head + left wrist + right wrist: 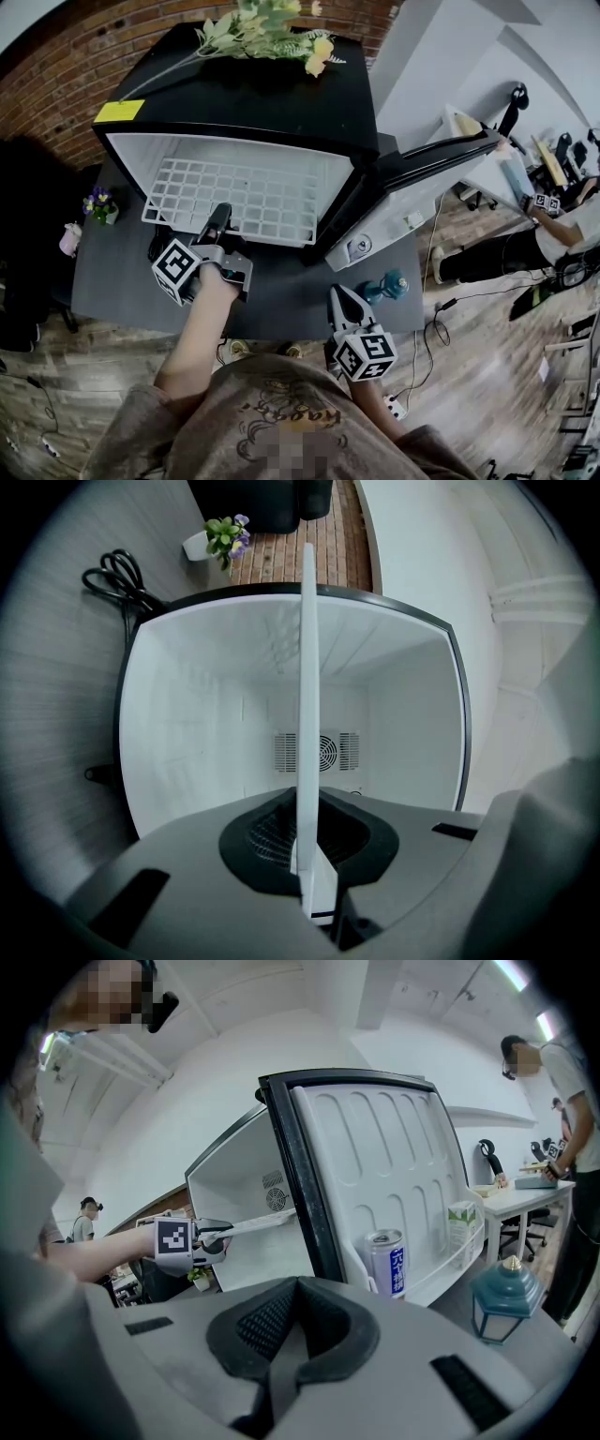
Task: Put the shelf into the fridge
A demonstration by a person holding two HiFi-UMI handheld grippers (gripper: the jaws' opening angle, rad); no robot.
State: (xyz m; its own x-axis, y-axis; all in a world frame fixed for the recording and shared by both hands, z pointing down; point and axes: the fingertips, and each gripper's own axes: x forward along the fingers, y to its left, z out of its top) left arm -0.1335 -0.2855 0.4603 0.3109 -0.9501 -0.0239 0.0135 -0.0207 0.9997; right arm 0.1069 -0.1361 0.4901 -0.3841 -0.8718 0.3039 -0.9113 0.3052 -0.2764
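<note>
The white grid shelf (234, 195) lies roughly level, mostly inside the mouth of the black fridge (272, 98), front edge jutting out; the white-lined door (412, 202) stands wide open.

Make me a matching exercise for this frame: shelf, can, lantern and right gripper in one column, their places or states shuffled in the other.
Things:
1. shelf
2. can
3. lantern
4. right gripper

Places or states:
A. standing on the table beside the open fridge door
B. shut, holding nothing
C. upright in the rack of that door
D. clamped in the left gripper, at the opening of the fridge

Pairs: 1-D, 2-C, 3-A, 4-B
</note>
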